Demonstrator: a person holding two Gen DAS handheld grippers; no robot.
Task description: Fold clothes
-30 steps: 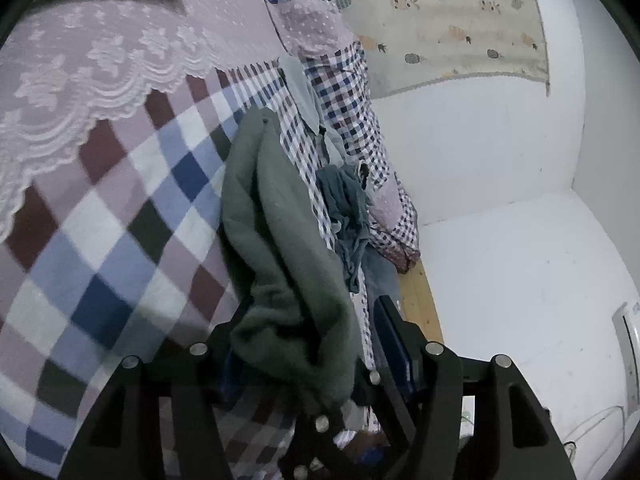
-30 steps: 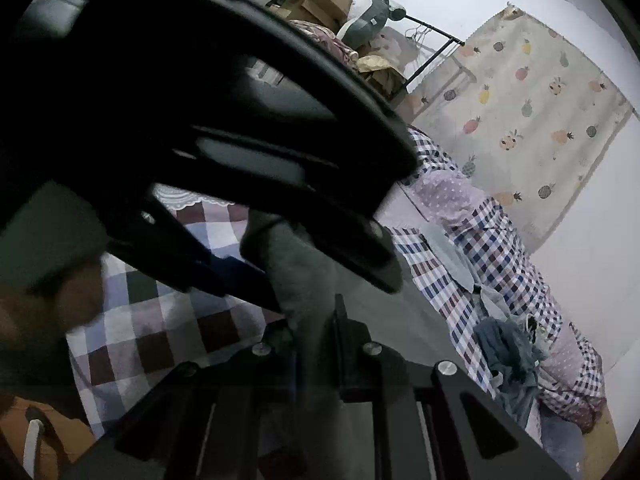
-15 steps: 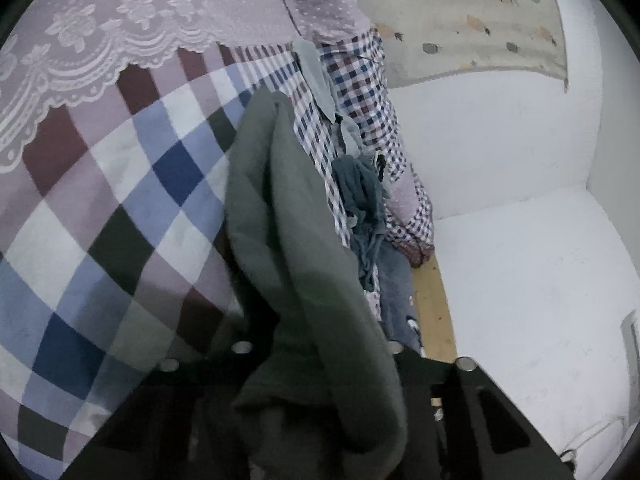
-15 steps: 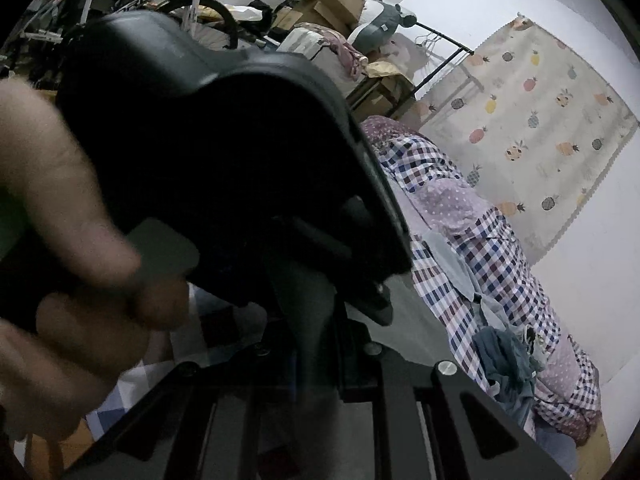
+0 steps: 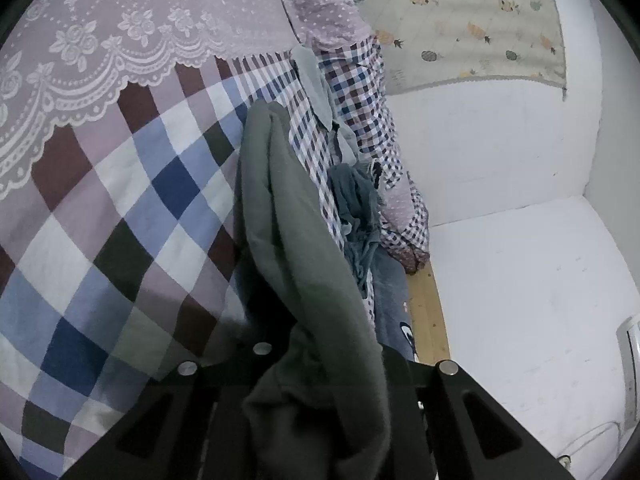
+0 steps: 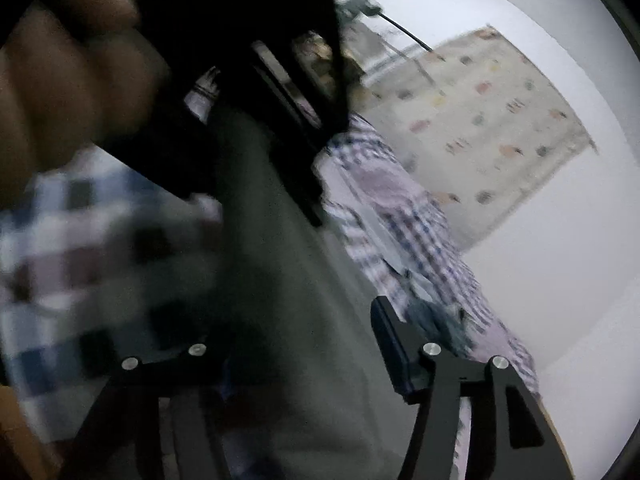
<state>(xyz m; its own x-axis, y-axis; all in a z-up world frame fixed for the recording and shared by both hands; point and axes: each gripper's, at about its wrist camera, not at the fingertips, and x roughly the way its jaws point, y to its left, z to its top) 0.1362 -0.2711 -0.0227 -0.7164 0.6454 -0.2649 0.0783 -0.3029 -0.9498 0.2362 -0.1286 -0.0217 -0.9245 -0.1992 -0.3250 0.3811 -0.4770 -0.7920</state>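
Note:
A grey-green garment [image 5: 288, 216] hangs in a long fold over the checked bedspread [image 5: 120, 208]. Its lower end is bunched over my left gripper [image 5: 320, 384], which is shut on it; the cloth hides both fingertips. In the blurred right wrist view the same garment [image 6: 272, 280] runs down between the wide-apart fingers of my right gripper [image 6: 296, 344], which is open. Its blue-padded right finger [image 6: 394, 352] stands clear of the cloth. Above it a hand [image 6: 72, 72] holds the black body of the left gripper [image 6: 240, 60].
A crumpled blue-grey garment [image 5: 356, 204] and a pale one [image 5: 316, 80] lie on a small-check quilt [image 5: 360, 92] along the bed's right edge. A lace-trimmed lilac cover [image 5: 120, 28] lies further up. White floor [image 5: 520, 300] and a pineapple-print mat [image 5: 472, 20] are to the right.
My right gripper was shut on the garment and has now opened wide while moving fast. The left gripper has kept its hold and shifted a little over the bedspread.

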